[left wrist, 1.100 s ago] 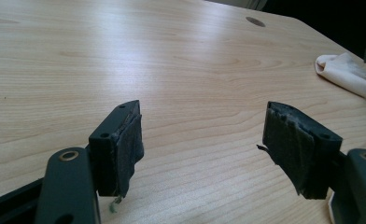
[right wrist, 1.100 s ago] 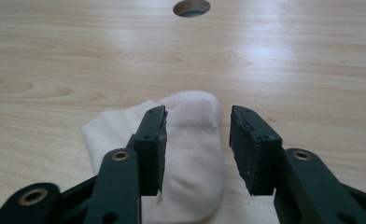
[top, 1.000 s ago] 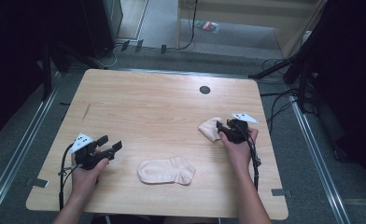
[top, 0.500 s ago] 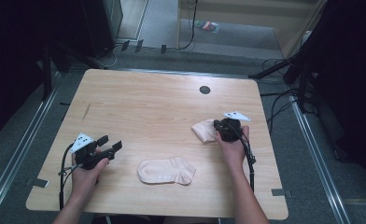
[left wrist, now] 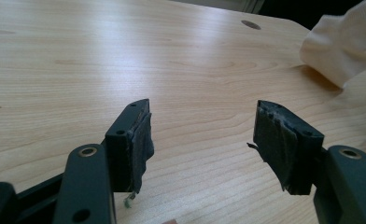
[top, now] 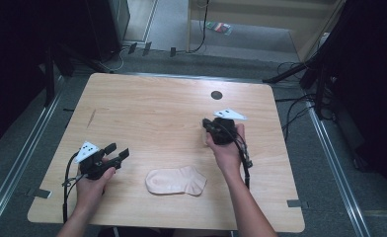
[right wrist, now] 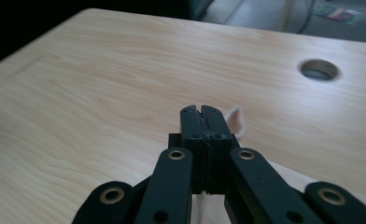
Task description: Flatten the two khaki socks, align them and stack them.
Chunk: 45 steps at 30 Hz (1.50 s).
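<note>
right gripper (right wrist: pixel 202 111) pinching a pale cream fabric sock (left wrist: pixel 342 46)
jaws clamped on it; left gripper (left wrist: pixel 202 140) jaws wide apart, empty, over the light wooden table (top: pixel 147 108).

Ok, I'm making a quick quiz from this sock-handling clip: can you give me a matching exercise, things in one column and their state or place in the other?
Things:
1. left gripper
2. right gripper
3. flat sock
4. round hole

States or places:
A. lying on the table near its front edge, between the two hands
B. jaws wide apart, holding nothing
C. in the tabletop near the far edge
D. jaws closed on the second sock

Pairs: 1-B, 2-D, 3-A, 4-C
</note>
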Available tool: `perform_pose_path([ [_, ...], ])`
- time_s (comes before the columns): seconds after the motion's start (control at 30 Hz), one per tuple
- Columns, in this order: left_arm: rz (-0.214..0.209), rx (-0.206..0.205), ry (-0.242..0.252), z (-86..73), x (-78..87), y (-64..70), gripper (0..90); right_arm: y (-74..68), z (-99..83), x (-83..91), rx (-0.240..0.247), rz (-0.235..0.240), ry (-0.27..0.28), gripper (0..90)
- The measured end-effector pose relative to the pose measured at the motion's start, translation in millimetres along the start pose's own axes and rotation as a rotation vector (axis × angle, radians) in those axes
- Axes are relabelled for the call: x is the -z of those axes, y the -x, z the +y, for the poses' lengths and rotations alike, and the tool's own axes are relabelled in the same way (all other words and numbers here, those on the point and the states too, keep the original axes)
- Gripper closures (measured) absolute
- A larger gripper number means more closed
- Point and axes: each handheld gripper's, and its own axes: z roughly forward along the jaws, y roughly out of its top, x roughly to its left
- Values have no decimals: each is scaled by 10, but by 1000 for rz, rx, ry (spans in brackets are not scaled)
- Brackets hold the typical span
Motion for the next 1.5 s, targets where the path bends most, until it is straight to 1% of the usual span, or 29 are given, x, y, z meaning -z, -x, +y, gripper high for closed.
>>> perform_pose_path([
  [0.03, 0, -2, 5, -2, 3, 3, 387, -184, 96, -34, 11, 47, 13, 900],
  [0.07, 0, -2, 5, -2, 3, 3, 403, -184, 96, -34, 11, 47, 13, 900],
  [0.1, -5, -8, 10, -3, 8, 2, 417, -366, 199, -66, 2, 109, 27, 900],
  [0.13, -5, -8, 10, -3, 8, 2, 429, -366, 199, -66, 2, 109, 27, 900],
  [0.2, -12, -6, 13, -4, 15, -1, 440, -519, 303, -82, -11, 168, 43, 900],
  [0.23, -15, -4, 19, -5, 18, -3, 461, -616, 400, -68, -46, 222, 74, 900],
  [0.27, -18, 2, 24, -6, 20, -5, 461, -616, 400, -68, -46, 222, 74, 900],
  [0.3, -19, 4, 29, -4, 36, -15, 479, -640, 461, -33, -95, 245, 105, 900],
  [0.33, -19, 4, 29, -4, 36, -15, 494, -640, 461, -33, -95, 245, 105, 900],
  [0.37, -21, 7, 44, -6, 52, -18, 511, -590, 453, -23, -148, 250, 106, 900],
  [0.47, -28, 7, 45, -7, 60, -21, 544, -463, 362, -55, -177, 215, 105, 900],
  [0.5, -29, 10, 43, -8, 53, -19, 575, -271, 195, -120, -244, 178, 75, 900],
  [0.53, -29, 10, 43, -8, 53, -19, 589, -271, 195, -120, -244, 178, 75, 900],
  [0.57, -25, 15, 31, -9, 44, -18, 601, -39, -30, -208, -288, 119, 37, 899],
  [0.6, -25, 15, 31, -9, 44, -18, 612, -39, -30, -208, -288, 119, 37, 899],
  [0.73, -15, 29, 11, -2, 23, -24, 642, 405, -511, -318, -331, -7, -87, 876],
  [0.77, -13, 32, -10, 15, 10, -18, 649, 545, -631, -265, -366, -48, -105, 822],
  [0.83, -13, 38, -31, 39, -1, -9, 651, 614, -672, -222, -380, -65, -101, 814],
  [0.9, -37, 76, -49, 98, -9, 31, 667, 725, -704, -116, -376, -88, -84, 800],
  [0.97, -66, 46, -66, 235, -82, 159, 680, 769, -669, -15, -364, -88, -47, 765],
  [1.0, -66, 46, -66, 235, -82, 159, 679, 765, -651, 3, -353, -83, -38, 751],
  [1.03, -80, 25, -88, 316, -180, 231, 672, 755, -638, 2, -337, -72, -24, 733],
  [1.07, -80, 25, -88, 316, -180, 231, 669, 755, -638, 2, -337, -72, -24, 733],
  [1.1, -83, 12, -106, 372, -306, 291, 668, 708, -615, -34, -307, -48, -34, 695],
  [1.2, -97, 6, -141, 413, -451, 346, 668, 641, -608, -101, -261, -26, -39, 675],
  [1.23, -93, -19, -186, 440, -603, 406, 667, 600, -604, -145, -249, -6, -37, 661],
  [1.27, -93, -19, -186, 440, -603, 406, 668, 600, -604, -145, -249, -6, -37, 661],
  [1.3, -89, -16, -219, 459, -732, 443, 670, 570, -601, -193, -237, -6, -40, 656],
  [1.5, -49, -3, -253, 485, -930, 502, 673, 578, -610, -265, -249, -10, -50, 632],
])
